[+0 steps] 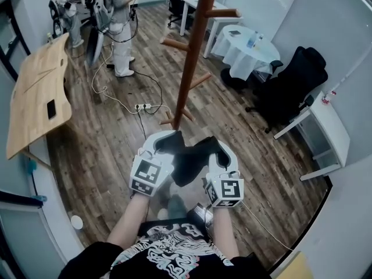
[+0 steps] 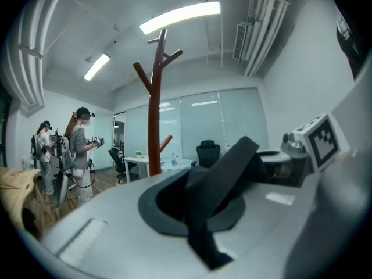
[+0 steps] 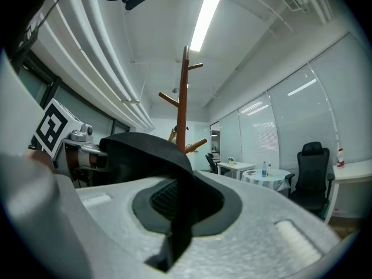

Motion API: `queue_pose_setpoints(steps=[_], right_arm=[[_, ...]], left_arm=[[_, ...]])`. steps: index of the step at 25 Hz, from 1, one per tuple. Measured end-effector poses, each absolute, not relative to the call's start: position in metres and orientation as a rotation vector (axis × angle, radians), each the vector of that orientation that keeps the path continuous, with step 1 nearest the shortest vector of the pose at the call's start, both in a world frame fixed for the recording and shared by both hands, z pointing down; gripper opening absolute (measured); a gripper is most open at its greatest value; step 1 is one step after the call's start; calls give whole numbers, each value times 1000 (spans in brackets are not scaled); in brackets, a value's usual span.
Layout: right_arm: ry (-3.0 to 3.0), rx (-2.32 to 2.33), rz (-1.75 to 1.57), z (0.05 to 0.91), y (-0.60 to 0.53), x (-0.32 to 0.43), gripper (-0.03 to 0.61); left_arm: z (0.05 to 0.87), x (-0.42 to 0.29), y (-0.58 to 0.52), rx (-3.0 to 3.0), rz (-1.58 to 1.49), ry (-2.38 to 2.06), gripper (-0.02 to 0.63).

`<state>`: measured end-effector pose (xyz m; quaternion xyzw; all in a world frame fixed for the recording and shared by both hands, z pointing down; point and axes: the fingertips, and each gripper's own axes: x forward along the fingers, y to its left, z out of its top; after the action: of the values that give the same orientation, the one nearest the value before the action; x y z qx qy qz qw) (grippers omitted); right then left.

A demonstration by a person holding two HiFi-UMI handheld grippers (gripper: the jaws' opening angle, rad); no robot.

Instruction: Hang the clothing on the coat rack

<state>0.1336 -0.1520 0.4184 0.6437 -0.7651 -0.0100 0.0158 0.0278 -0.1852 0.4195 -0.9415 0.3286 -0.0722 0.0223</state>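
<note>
Clamped jaws on both sides: the left gripper (image 1: 166, 142) (image 2: 200, 217) and the right gripper (image 1: 214, 147) (image 3: 176, 217) each pinch the same black garment (image 1: 189, 158) (image 2: 224, 173) (image 3: 142, 150), with a fold of cloth nipped between each pair of jaws. The garment spans the gap between the two grippers as a bunched dark band. In the left gripper view it runs from the jaws up and to the right, toward the right gripper. In the right gripper view it arches from the jaws up and to the left, toward the left gripper. No brand or label can be read on the cloth. The left marker cube (image 1: 145, 176) (image 3: 52, 128) and the right marker cube (image 1: 225, 192) (image 2: 321, 141) carry black-and-white square patterns only. The person's black shirt (image 1: 174, 251) bears a white graphic print, too tangled to read. The brown coat rack (image 1: 189, 57) (image 2: 154, 115) (image 3: 183, 100) stands on the wood floor (image 1: 104, 150) directly ahead of the grippers. The garment is held low, near the rack's foot in the head view, and touches none of its pegs. A power strip (image 1: 142, 106) lies on the floor beside the rack. Beyond are a round table (image 1: 258, 54) in a white cloth with a bottle (image 1: 251, 39) on it, and a black chair (image 1: 290, 86).
</note>
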Motion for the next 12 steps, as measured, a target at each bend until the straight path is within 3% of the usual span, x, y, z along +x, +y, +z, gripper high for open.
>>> queue_pose_setpoints(steps=[12], right_arm=[[-2381,1992,-32,419,-193,151,15]], left_arm=[[421,39,-222,-2908,-241,1031,-3]])
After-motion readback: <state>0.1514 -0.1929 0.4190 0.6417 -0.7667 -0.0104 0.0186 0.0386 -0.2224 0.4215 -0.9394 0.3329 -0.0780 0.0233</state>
